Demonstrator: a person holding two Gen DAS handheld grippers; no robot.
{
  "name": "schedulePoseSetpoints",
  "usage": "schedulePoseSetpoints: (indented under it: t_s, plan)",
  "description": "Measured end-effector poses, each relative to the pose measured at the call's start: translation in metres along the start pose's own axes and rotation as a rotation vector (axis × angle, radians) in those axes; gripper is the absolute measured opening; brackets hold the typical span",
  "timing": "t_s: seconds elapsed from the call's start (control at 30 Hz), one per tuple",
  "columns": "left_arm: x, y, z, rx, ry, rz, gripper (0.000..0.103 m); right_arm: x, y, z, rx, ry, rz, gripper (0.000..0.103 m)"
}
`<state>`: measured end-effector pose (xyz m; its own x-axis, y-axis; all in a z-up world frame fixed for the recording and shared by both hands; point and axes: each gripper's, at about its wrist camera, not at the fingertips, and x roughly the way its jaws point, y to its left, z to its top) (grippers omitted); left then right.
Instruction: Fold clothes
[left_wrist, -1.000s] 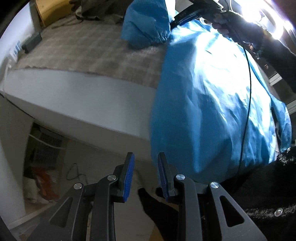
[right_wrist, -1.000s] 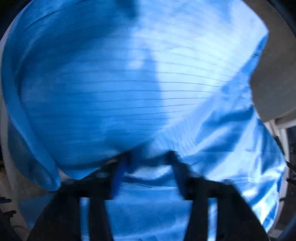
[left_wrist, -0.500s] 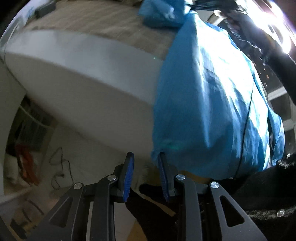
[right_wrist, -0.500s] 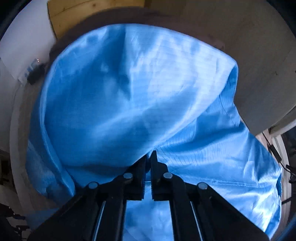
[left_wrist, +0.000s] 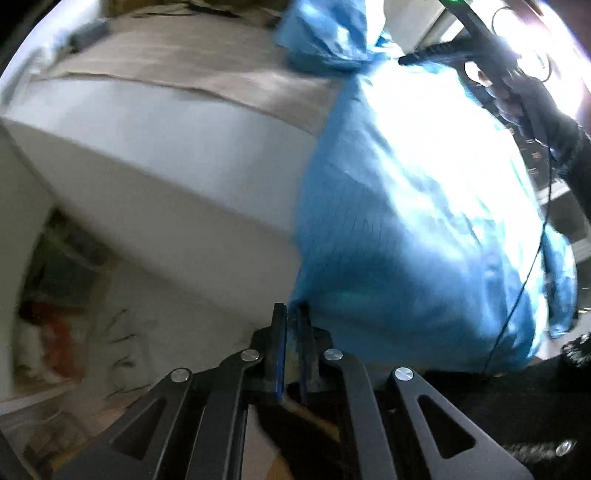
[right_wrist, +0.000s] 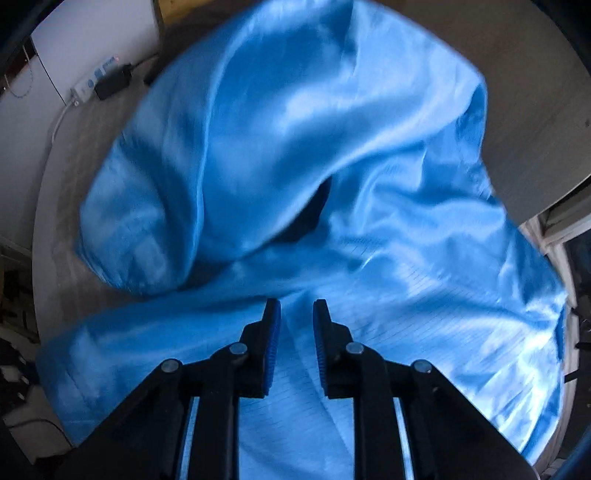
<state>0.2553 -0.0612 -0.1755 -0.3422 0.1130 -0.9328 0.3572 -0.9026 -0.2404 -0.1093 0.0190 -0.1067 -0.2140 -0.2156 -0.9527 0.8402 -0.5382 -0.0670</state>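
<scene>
A shiny blue garment (left_wrist: 406, 203) lies partly on the cloth-covered table and hangs down over its front edge. My left gripper (left_wrist: 292, 317) is shut on the garment's lower left corner, below the table edge. In the left wrist view my right gripper (left_wrist: 406, 59) shows at the top, held by a gloved hand (left_wrist: 517, 99) above the garment's upper part. From the right wrist, the right gripper (right_wrist: 296, 314) is open, its blue pads apart just above the garment (right_wrist: 295, 129), which spreads in loose folds beneath it.
The table has a beige checked cloth (left_wrist: 184, 62) and a white side (left_wrist: 166, 166). A power strip (right_wrist: 92, 79) with a black adapter (right_wrist: 112, 83) lies at the far left. A thin black cable (left_wrist: 524, 277) hangs across the garment. Clutter (left_wrist: 48, 325) sits under the table.
My left gripper has closed on the garment's lower corner. My right gripper, shut on the fabric half a second ago, has opened and let it go; the fabric has settled lower.
</scene>
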Motion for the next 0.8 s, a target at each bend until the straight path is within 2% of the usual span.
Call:
schedulePoseSetpoints:
  t_s: [0.07, 0.17, 0.2, 0.27, 0.37, 0.43, 0.47, 0.5, 0.57, 0.67, 0.8]
  plan:
    - [-0.024, 0.015, 0.004, -0.013, -0.007, 0.076, 0.005, 0.001, -0.005, -0.004, 0.036, 0.006, 0.021, 0.018]
    - [-0.055, 0.014, 0.035, 0.002, -0.051, 0.067, 0.016, -0.016, -0.011, -0.001, 0.071, -0.050, 0.039, 0.018]
    - [-0.062, 0.007, 0.048, 0.019, -0.076, 0.060, 0.026, -0.021, -0.013, 0.000, 0.082, -0.069, 0.046, 0.020]
    - [-0.069, -0.015, 0.086, 0.087, -0.122, 0.033, 0.034, -0.032, -0.017, 0.003, 0.106, -0.106, 0.058, 0.032]
    - [-0.069, -0.048, 0.139, 0.235, -0.176, 0.005, 0.034, -0.049, -0.023, 0.006, 0.141, -0.162, 0.077, 0.040]
    - [-0.062, -0.060, 0.168, 0.273, -0.179, -0.024, 0.034, -0.060, -0.026, 0.009, 0.164, -0.199, 0.090, 0.045]
    - [-0.061, -0.063, 0.177, 0.282, -0.182, -0.045, 0.034, -0.066, -0.028, 0.010, 0.176, -0.217, 0.096, 0.055]
    - [-0.059, -0.067, 0.186, 0.291, -0.186, -0.065, 0.034, -0.071, -0.030, 0.011, 0.187, -0.236, 0.102, 0.059]
    - [-0.051, -0.067, 0.193, 0.310, -0.172, -0.081, 0.034, -0.080, -0.033, 0.015, 0.209, -0.268, 0.118, 0.061]
    - [-0.042, -0.052, 0.201, 0.343, -0.154, -0.096, 0.034, -0.052, -0.013, 0.047, 0.216, -0.230, 0.191, 0.061]
    - [-0.039, -0.032, 0.211, 0.371, -0.146, -0.114, 0.034, -0.023, 0.018, 0.079, 0.148, -0.164, 0.119, 0.061]
